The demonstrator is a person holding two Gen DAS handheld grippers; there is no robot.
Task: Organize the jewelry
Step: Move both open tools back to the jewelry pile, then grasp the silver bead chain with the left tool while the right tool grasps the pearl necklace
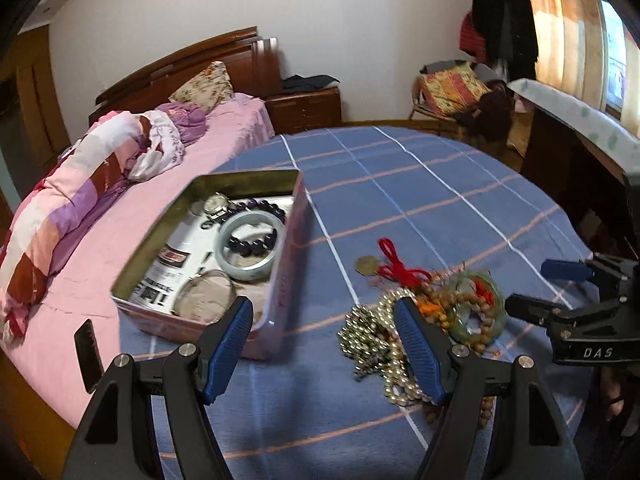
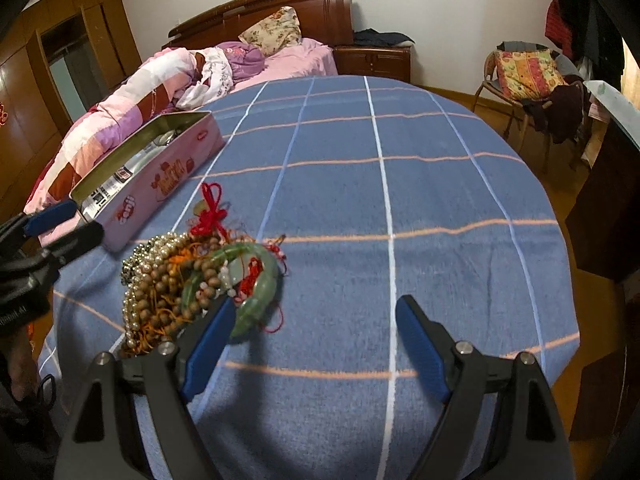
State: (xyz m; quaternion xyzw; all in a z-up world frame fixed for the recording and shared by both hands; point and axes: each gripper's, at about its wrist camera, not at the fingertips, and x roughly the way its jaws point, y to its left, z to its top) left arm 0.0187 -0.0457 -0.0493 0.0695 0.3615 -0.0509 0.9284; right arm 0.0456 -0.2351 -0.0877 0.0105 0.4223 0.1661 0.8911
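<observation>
A pink tin box [image 1: 280, 280] stands open on the blue checked cloth [image 1: 400, 184]. It holds a pale jade bangle [image 1: 224, 248], dark beads [image 1: 256, 240], a watch [image 1: 216, 203] and a round piece. It also shows in the right wrist view [image 2: 168, 176]. A heap of jewelry lies right of the box: pearl strands [image 1: 372, 336], wooden beads [image 2: 148, 292], a green jade bangle [image 2: 256, 300], a red knot with a coin [image 1: 366, 266]. My left gripper [image 1: 324, 320] is open and empty between box and heap. My right gripper [image 2: 316, 320] is open and empty just right of the heap.
A bed with pink bedding [image 1: 100, 184] lies to the left beside the table. A dark phone [image 1: 89, 354] lies on the bed edge. A nightstand [image 1: 304, 108], a chair with a cushion [image 2: 524, 72] and a dark cabinet [image 2: 608, 208] stand around the table.
</observation>
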